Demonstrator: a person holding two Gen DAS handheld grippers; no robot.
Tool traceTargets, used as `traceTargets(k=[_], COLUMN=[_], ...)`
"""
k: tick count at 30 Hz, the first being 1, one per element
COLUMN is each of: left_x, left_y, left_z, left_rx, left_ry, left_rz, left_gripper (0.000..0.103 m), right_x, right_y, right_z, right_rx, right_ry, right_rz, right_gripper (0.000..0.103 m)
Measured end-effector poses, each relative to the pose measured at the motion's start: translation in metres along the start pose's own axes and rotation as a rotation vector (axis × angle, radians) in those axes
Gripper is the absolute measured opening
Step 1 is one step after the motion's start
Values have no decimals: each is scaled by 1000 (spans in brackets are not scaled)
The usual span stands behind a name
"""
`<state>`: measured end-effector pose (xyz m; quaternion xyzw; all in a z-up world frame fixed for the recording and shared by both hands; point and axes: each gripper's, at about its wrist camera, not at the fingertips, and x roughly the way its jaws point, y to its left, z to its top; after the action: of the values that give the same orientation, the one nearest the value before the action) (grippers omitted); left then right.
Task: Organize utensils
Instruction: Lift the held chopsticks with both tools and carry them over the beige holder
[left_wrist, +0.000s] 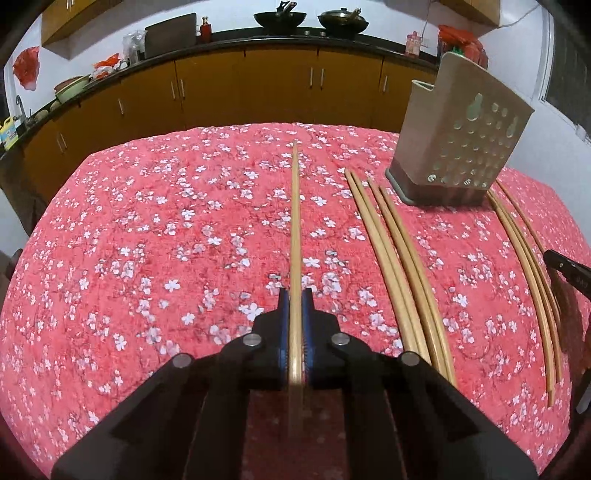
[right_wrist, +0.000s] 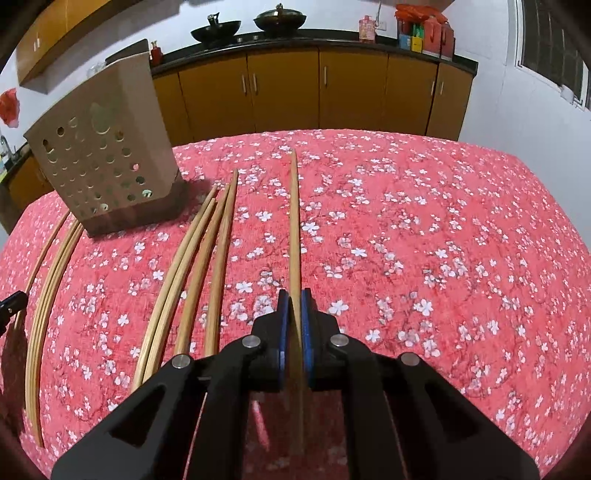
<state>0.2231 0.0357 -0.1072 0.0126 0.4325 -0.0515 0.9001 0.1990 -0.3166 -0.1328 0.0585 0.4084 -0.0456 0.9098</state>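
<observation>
My left gripper (left_wrist: 295, 295) is shut on a wooden chopstick (left_wrist: 295, 221) that points straight ahead over the table. My right gripper (right_wrist: 294, 297) is shut on another wooden chopstick (right_wrist: 294, 229), also pointing ahead. A beige perforated utensil holder (left_wrist: 461, 140) stands on a dark base at the far right in the left wrist view and at the far left in the right wrist view (right_wrist: 99, 147). Several loose chopsticks (left_wrist: 399, 266) lie on the cloth in front of the holder, with more (left_wrist: 528, 266) to its right; both groups also show in the right wrist view (right_wrist: 192, 266), (right_wrist: 48, 295).
The table carries a red floral cloth (left_wrist: 166, 240). Behind it runs a kitchen counter with orange cabinets (left_wrist: 258, 85) and two woks (left_wrist: 280, 18). The other gripper's black tip shows at the right edge (left_wrist: 565, 269) and at the left edge (right_wrist: 13, 301).
</observation>
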Motion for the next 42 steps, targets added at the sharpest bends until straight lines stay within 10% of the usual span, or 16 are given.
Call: traceTargets(k=[20, 42], left_x=[-18, -136], left_y=[0, 7], left_z=[-12, 46], left_rx=[24, -7], left_ry=[15, -313], left_rz=[2, -10], left_gripper=[8, 8], right_x=[-16, -119], right_y=[-5, -11], right_z=[-14, 28], right_rx=[20, 25], right_ry=[-2, -305], right_rz=[40, 90], right_gripper=[7, 7])
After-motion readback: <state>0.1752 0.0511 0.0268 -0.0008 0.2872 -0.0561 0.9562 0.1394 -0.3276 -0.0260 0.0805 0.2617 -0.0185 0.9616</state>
